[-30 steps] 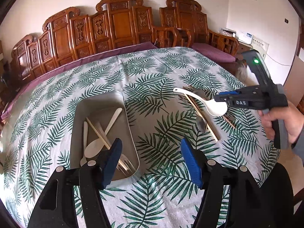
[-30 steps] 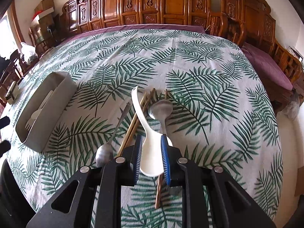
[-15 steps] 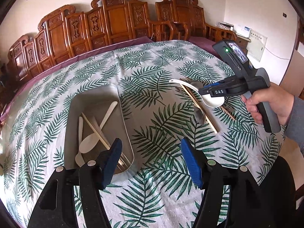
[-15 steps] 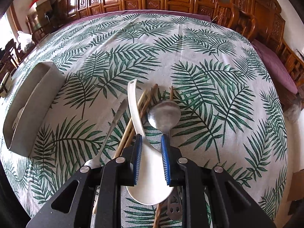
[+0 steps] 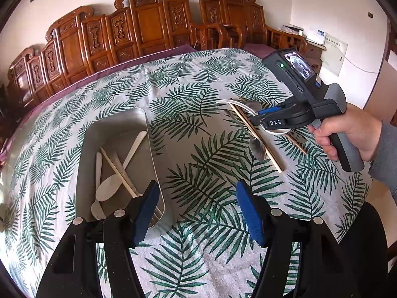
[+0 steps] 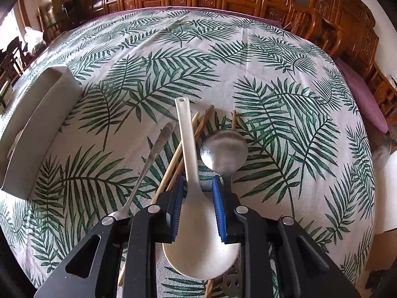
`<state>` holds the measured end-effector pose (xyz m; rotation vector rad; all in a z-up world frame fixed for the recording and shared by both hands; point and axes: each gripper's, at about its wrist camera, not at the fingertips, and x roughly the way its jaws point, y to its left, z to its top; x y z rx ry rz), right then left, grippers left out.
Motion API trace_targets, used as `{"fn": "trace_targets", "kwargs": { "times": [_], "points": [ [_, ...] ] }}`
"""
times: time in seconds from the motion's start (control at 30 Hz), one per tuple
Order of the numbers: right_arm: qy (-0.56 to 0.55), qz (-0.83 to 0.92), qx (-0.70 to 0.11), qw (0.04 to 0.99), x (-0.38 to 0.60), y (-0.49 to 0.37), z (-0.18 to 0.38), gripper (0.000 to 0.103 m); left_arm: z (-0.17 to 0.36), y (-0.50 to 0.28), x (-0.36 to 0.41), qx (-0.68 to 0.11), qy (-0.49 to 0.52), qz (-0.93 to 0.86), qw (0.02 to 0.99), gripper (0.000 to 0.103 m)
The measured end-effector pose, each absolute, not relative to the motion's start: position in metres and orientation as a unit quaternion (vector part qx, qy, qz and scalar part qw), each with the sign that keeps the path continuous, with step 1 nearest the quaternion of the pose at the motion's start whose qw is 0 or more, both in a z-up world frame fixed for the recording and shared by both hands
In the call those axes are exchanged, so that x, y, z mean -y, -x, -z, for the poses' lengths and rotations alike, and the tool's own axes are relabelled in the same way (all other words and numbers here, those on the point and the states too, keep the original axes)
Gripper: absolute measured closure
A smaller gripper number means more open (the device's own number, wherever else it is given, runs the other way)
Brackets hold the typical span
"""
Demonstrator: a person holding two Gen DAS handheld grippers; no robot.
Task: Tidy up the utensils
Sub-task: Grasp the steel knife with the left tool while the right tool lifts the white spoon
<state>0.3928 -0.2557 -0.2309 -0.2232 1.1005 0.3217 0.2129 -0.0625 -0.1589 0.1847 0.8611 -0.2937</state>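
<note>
Your right hand-held gripper point(image 6: 197, 206) sits low over the loose pile of utensils on the bench point(image 6: 173, 49), and its jaws are opening. The white soup spoon point(image 6: 196, 198) lies between the blue pads, at the neck where handle meets bowl, but the pads show a sliver of gap on each side, so you are no longer pinching it. The spoon's bowl is under the gripper body and its handle points away from you, across the wooden chopsticks point(image 6: 184, 146).

That spoon looks like glazed ceramic or hard plastic: stiff, smooth, probably slippery, and liable to chip if it drops onto the metal pieces beside it. The neck is the narrowest firm spot, yet the heavy bowl hangs behind it, so the spoon will likely tip bowl-down when lifted. Take it a little nearer the bowl, across the flat sides, and squeeze squarely.

The round steel spoon point(image 6: 224, 152) lies just right of it, and a slimmer metal spoon point(image 6: 148, 166) lies to the left. Both are thin and flat on the cloth, hard to get pads under; their handles are the better hold.

Your left hand-held gripper point(image 5: 197, 208) is spread wide and empty, near the corner of the grey tray point(image 5: 153, 164). The tray already holds pale spoons, a fork and chopsticks, well apart from the pile.
</note>
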Motion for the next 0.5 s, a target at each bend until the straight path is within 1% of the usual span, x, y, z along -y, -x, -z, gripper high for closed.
{"fn": "trace_targets", "kwargs": {
  "times": [0.07,0.1,0.13,0.17,0.5],
  "points": [
    [0.099,-0.152,-0.519,0.835,0.258,-0.392,0.231,0.077,0.161,-0.214,0.065,-0.417,-0.091,0.141,0.893,0.041],
    [0.098,-0.151,-0.518,0.836,0.259,-0.392,0.232,0.08,0.161,-0.214,0.067,-0.418,-0.093,0.141,0.893,0.041],
    [0.097,-0.153,-0.518,0.836,0.259,-0.39,0.232,0.088,0.162,-0.215,0.068,-0.418,-0.093,0.141,0.892,0.041],
    [0.097,-0.155,-0.516,0.837,0.259,-0.388,0.231,0.09,0.163,-0.216,0.07,-0.419,-0.094,0.142,0.892,0.041],
    [0.062,-0.143,-0.477,0.865,0.285,-0.348,0.201,0.091,0.178,-0.23,0.085,-0.434,-0.082,0.143,0.886,0.041]
  ]
}}
